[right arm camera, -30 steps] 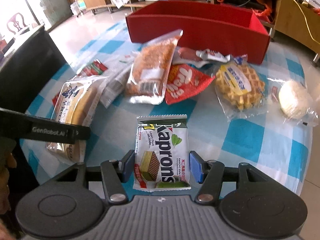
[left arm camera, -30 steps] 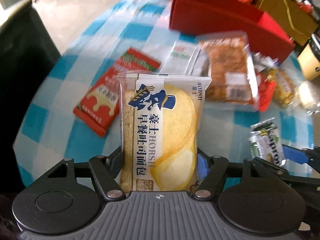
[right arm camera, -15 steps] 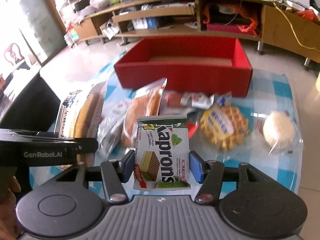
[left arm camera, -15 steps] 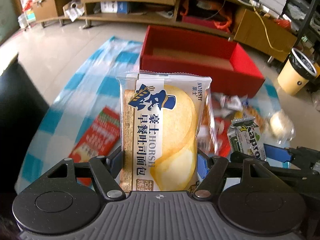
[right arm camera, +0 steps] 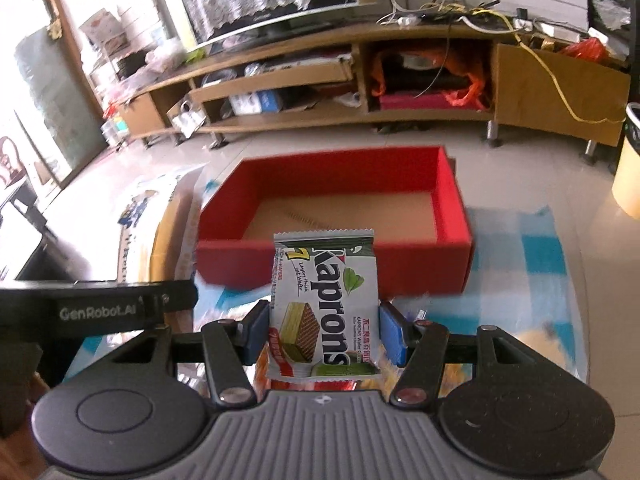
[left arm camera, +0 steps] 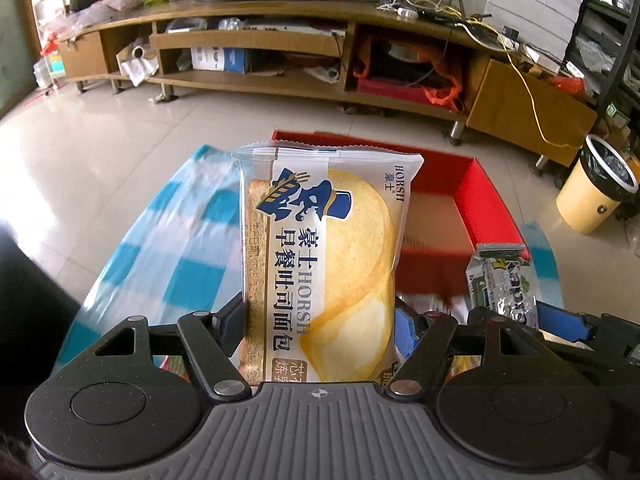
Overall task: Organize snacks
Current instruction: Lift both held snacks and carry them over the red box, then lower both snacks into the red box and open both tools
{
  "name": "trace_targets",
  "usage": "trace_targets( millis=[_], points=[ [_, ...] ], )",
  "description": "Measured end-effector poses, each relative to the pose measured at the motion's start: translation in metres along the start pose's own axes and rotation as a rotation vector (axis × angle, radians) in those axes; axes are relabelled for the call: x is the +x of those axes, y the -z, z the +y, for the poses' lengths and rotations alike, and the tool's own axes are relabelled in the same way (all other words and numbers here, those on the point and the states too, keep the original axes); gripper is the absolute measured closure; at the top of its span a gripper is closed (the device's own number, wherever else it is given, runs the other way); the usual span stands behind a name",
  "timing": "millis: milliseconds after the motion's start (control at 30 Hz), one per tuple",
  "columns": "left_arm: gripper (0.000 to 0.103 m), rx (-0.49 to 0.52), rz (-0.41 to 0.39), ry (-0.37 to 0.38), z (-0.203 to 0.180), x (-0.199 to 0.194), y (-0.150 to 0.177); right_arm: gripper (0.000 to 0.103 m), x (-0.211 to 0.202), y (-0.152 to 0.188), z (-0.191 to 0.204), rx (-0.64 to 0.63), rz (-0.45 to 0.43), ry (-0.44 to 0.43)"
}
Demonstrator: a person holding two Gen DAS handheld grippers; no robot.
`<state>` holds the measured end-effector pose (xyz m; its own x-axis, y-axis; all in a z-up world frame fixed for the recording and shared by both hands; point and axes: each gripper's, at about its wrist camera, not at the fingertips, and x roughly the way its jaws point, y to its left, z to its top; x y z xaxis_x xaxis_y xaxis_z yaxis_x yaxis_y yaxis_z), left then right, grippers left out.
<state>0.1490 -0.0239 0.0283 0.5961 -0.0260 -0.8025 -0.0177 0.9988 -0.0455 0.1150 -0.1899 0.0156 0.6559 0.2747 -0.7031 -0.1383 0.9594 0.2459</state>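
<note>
**A:** Left wrist view, status?

**B:** My left gripper (left arm camera: 320, 322) is clamped on the bread packet (left arm camera: 326, 264), blue pads pressed against both long edges. Glossy clear-and-white film, serrated top seal, upright, pale sliced toast inside. It fills the centre of the view and hides most of the red box (left arm camera: 460, 200) behind it. The box is a rectangular open-top carton with a plain brown cardboard floor, sitting on the blue-and-white checked cloth (left arm camera: 176, 248). Off to the right I see the wafer packet (left arm camera: 502, 280) in my other gripper.

**A:** Around it?

**B:** Long wooden TV bench (left arm camera: 280, 40) across the back, cluttered shelves. Round yellow bin (left arm camera: 592, 188) with a black liner on the tiled floor, right.

**A:** Right wrist view?

**B:** My right gripper (right arm camera: 324, 332) is closed on the wafer packet (right arm camera: 326, 300). Flat, shiny white-green foil, crimped top, upright, pads tight on both sides. The red box (right arm camera: 332, 256) is directly ahead, matte red walls; the packet overlaps its near wall. The checked cloth (right arm camera: 520, 276) is blurred, right. The left gripper's black arm (right arm camera: 96, 304) crosses the left side with the bread packet (right arm camera: 160, 232) above it, blurred. More wrappers below my fingers, too blurred to identify.
</note>
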Motion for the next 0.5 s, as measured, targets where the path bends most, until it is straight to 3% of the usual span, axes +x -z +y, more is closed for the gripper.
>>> trace_targets(
  millis=[500],
  points=[
    [0.027,0.006,-0.027,-0.039,-0.015,0.072,-0.068,0.049,0.069,-0.076,-0.034,-0.001,-0.05,0.073]
  ],
)
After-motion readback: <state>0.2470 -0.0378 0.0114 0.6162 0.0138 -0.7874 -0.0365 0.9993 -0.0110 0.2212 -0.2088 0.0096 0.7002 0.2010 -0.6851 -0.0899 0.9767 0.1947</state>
